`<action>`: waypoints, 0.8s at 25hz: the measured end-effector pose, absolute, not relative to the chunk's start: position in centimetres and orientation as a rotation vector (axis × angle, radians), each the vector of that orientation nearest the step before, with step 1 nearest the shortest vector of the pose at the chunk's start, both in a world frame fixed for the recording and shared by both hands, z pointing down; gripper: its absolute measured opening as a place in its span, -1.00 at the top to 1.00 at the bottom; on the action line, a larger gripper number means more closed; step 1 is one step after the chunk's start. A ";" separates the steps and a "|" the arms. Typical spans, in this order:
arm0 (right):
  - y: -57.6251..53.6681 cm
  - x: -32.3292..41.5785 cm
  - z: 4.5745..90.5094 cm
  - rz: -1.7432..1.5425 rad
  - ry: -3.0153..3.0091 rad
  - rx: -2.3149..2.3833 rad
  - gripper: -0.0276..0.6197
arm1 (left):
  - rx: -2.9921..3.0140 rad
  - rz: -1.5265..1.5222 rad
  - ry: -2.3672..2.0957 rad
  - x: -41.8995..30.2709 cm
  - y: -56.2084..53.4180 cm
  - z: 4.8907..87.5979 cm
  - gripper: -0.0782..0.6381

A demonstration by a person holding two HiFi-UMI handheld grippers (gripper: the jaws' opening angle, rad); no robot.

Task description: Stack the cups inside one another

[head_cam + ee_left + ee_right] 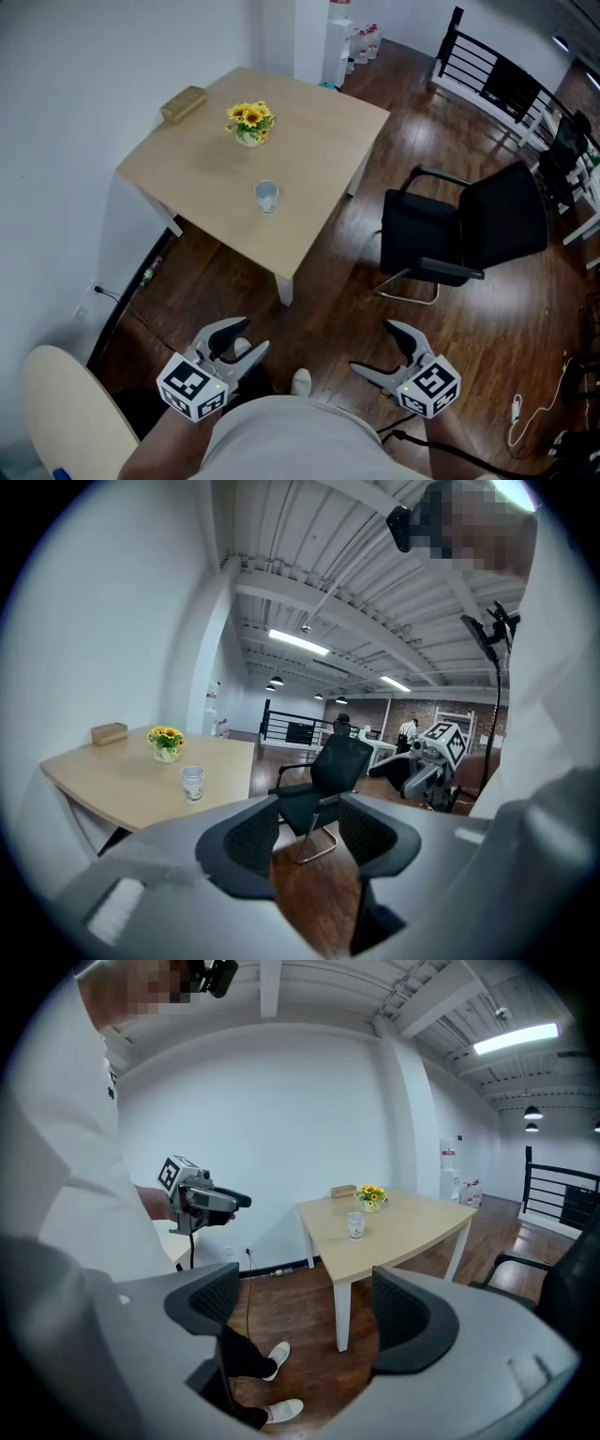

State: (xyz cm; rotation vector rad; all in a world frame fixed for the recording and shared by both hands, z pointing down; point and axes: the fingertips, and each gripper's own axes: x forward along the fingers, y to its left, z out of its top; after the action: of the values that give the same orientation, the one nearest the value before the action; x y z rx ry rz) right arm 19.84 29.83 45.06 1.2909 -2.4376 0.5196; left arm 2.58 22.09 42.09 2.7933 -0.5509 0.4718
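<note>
Gaping left gripper (253,337) (right gripper (372,347) too).

Cups (266,197) — too small and distant for any count

Bright ceiling light, fisheye edges, sharp focus

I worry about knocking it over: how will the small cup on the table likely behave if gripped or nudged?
The cup looks small and translucent, so probably thin, light and easily squashed. It stands upright on the smooth table, so a nudge may slide or tip it.
</note>
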 end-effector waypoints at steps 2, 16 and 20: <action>30.1 20.2 45.0 0.511 -2.438 1.293 -0.43 | 2.800 0.465 -0.539 3.3 22.3 41.9 0.19; 31.5 19.7 45.0 0.417 -2.444 1.275 -0.44 | 2.832 0.534 -0.490 5.0 24.9 41.7 0.19; 31.7 19.9 45.1 0.414 -2.439 1.283 -0.44 | 2.847 0.525 -0.471 5.7 24.7 41.4 0.19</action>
State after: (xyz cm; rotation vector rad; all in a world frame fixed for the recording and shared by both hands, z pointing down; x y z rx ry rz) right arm 19.95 31.74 45.11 1.2828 -2.4386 0.4136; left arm 5.68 24.72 41.39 2.8469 -0.4710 0.5246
